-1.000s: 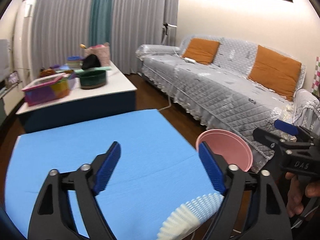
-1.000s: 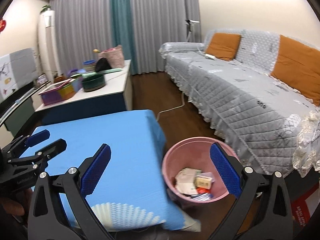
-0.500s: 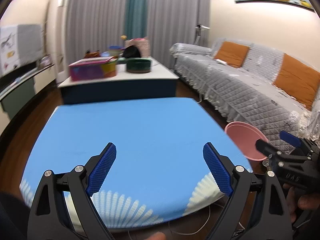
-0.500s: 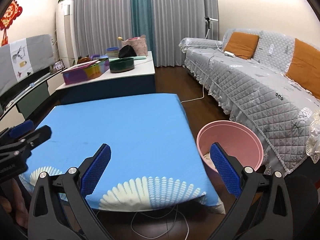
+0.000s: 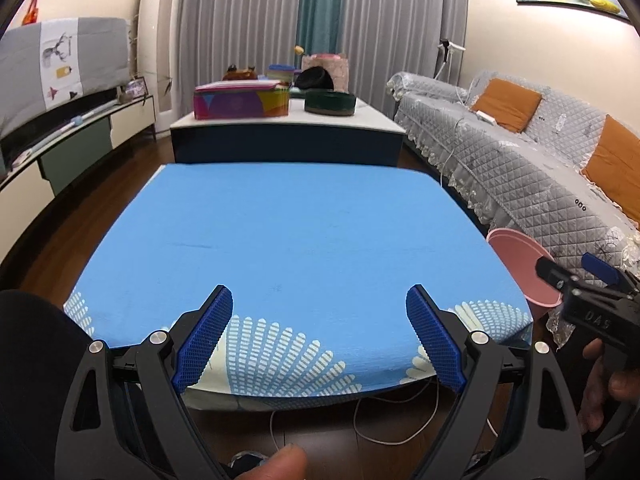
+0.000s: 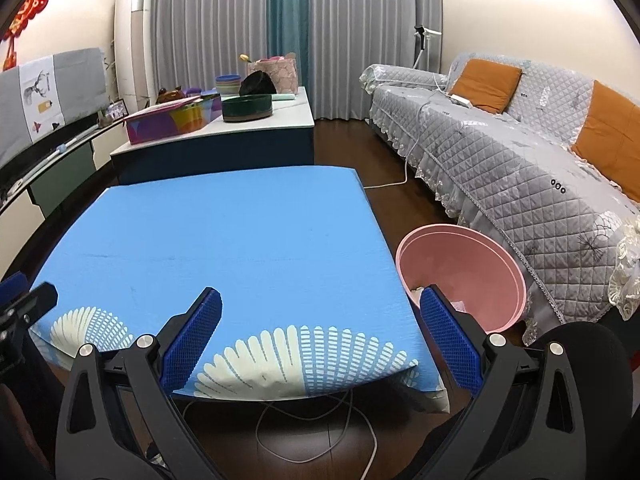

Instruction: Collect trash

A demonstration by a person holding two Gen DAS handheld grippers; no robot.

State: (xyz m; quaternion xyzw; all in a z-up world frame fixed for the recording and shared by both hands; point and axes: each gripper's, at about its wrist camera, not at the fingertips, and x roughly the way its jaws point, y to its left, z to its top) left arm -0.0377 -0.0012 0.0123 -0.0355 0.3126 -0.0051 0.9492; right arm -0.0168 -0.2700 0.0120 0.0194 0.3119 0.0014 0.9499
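Both tools hover at the near edge of the blue-covered table (image 5: 304, 240), and no trash shows on its top in either view, so the collecting step appears finished or close to it; the left gripper (image 5: 319, 340) is spread wide with nothing between its blue pads, and the right gripper (image 6: 320, 340) is likewise released and empty; the pink bin (image 6: 460, 272) stands on the floor just beside the table's right edge, between the table and the grey quilted sofa (image 6: 520, 160), near and to the right of the right gripper, with some paper scraps just visible inside it; the next move probably calls for checking the floor and table for any remaining piece before reaching again.
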